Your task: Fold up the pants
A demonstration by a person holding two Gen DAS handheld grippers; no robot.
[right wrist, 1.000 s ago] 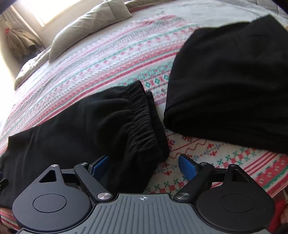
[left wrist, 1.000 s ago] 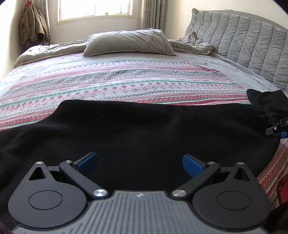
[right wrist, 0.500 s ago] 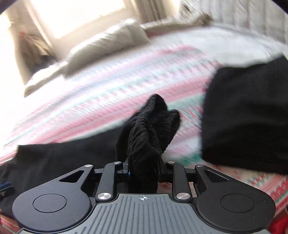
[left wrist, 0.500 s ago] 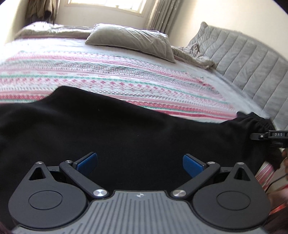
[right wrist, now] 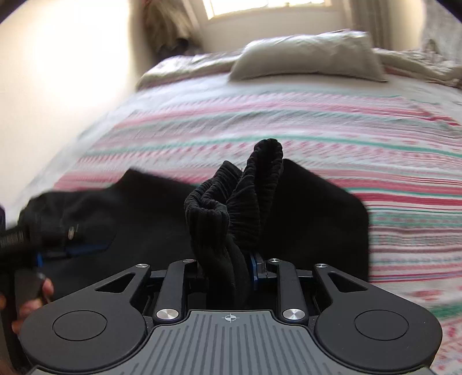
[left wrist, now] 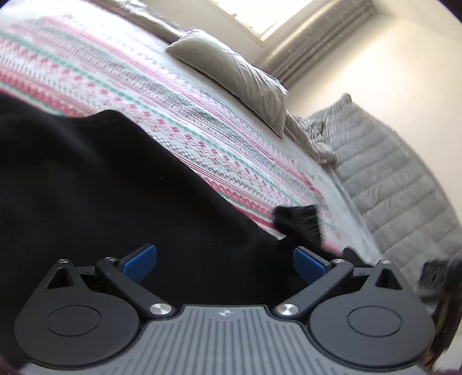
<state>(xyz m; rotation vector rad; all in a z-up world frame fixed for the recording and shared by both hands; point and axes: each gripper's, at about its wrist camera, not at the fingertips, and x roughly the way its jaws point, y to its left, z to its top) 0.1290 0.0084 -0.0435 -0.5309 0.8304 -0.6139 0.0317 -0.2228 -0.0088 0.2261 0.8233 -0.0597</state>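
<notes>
A: Bedroom, daylight: the right gripper [right wrist: 228, 268] is clamped on the bunched, ribbed waistband end of the black pants [right wrist: 236, 202], its jaws having just drawn in from wide apart, the cloth standing up in a twisted fold between the blue pads [right wrist: 253, 266]

B: And where do the pants lie?

A: Across the near part of the patterned blanket [right wrist: 317, 129], striped in pink, green and white. Most of the dark cloth is spread flat on the bed; only the gripped end is raised off it. In the left wrist view the pants [left wrist: 101, 187] fill the lower left of the frame, with the lifted end showing as a blurred black tuft at the right

B: The left gripper?

A: The left gripper [left wrist: 225, 259] hangs over the flat cloth with its jaws wide apart and nothing pinched between its blue pads [left wrist: 140, 258]. Whether they brush the fabric below cannot be told. In the right wrist view it appears at the far left edge, blurred, with a person's fingers [right wrist: 46, 288] wrapped on its handle

B: What else is in the room?

A: A grey pillow [right wrist: 309, 54] at the far side of the bed below a bright window [right wrist: 268, 5], a rumpled grey sheet [right wrist: 418, 66] beside it, and a quilted grey headboard [left wrist: 389, 178] along the right side in the left wrist view. Both views are tilted and partly smeared
</notes>
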